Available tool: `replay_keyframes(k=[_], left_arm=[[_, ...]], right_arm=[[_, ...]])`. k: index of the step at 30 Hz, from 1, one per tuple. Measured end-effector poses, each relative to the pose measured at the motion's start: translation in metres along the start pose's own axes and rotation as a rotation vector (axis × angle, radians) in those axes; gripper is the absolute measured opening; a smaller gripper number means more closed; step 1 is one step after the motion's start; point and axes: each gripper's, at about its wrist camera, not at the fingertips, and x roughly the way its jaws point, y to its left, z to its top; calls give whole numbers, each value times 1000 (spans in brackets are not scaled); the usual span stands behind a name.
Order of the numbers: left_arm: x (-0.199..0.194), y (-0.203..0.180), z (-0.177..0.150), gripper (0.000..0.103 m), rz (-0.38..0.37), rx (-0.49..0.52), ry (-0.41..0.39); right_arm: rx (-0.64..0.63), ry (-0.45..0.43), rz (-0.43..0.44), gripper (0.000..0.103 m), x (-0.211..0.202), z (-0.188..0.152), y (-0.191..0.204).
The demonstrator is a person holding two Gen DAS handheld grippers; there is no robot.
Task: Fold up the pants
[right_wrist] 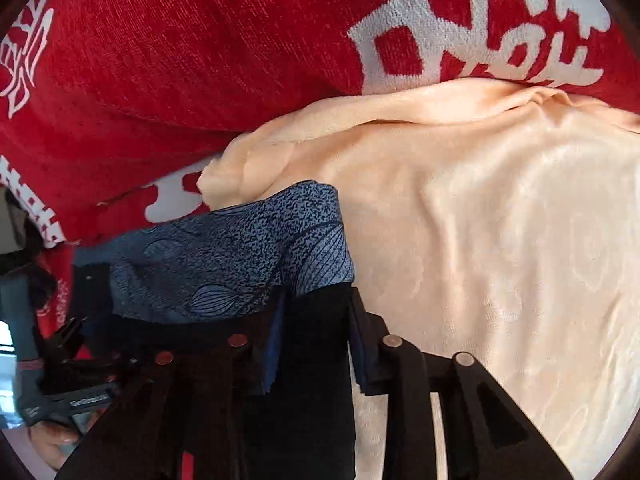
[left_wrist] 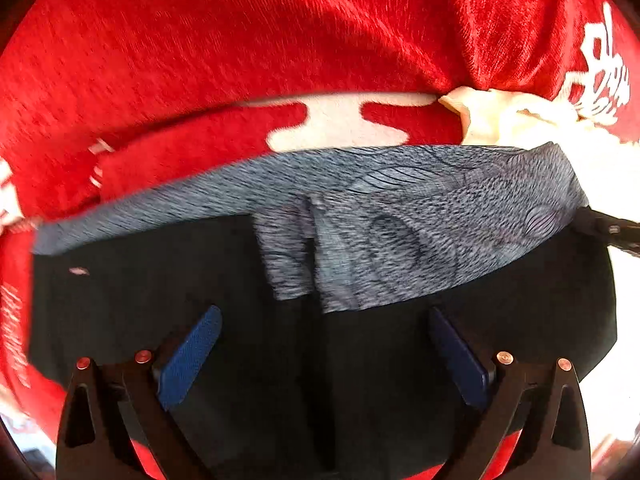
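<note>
Black cloth pants point(left_wrist: 168, 288) with a blue-grey patterned waistband point(left_wrist: 400, 216) lay on the red woven blanket point(left_wrist: 200, 40) beside a cream fleece throw point(right_wrist: 500, 220), right tongs point(right_wrist: 316, 344) clenched on their edge, left tongs point(left_wrist: 324, 356) released above them, so mid-fold, likely calling for a left pinch next.

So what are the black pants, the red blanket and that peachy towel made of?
Black pants: smooth matte fabric, probably a thin knit; the blue-grey waistband has a printed leaf pattern. Red blanket: looks like chenille or woven terry, ribbed fuzzy texture with white woven-in shapes. Peach towel: plush fleece or microfiber, soft sheen and gentle folds.
</note>
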Motion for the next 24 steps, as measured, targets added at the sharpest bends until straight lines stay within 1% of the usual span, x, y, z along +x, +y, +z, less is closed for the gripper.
replay_keyframes(k=[1,2,4,6,7,9,11,14,16,18,19,20,22,24], left_arm=[[-3,6,-3,103,17,-6,1],[-5,11,-4,103,18,-16,8],[-6,24,-10,103,12,-38,30],[-8,30,-17,103,14,-37,33],[-11,31,-20,103,24,-22,28],[-14,32,-26,103,41,-8,17],[-18,36,-30,103,50,-31,19],[-23,48,-38,103,47,-80,39],[-29,59,-47,103,65,-88,56],[-35,65,-57,103,74,-89,64],[-40,71,-65,103,74,-94,66],[-43,74,-66,103,73,-99,70],[-49,83,-77,103,73,-112,87],[-56,90,-87,103,75,-128,99]], right_arm=[[21,-2,1,42,-1,0,6],[37,-1,1,43,-6,-3,3],[30,7,-13,44,-16,-8,3],[8,-3,-44,45,-33,-16,4],[3,-7,-52,45,-46,-18,-8],[-4,-21,-67,45,-58,-29,-2],[-16,-37,-61,45,-68,-43,8],[-78,-44,-39,45,-65,-57,38],[-116,-19,-53,45,-52,-64,52],[-135,33,-89,46,-31,-71,62],[-144,36,-116,47,-27,-74,68],[-157,22,-133,49,-27,-76,74],[-155,37,-111,56,-29,-78,81],[-145,53,-110,57,-31,-81,87]])
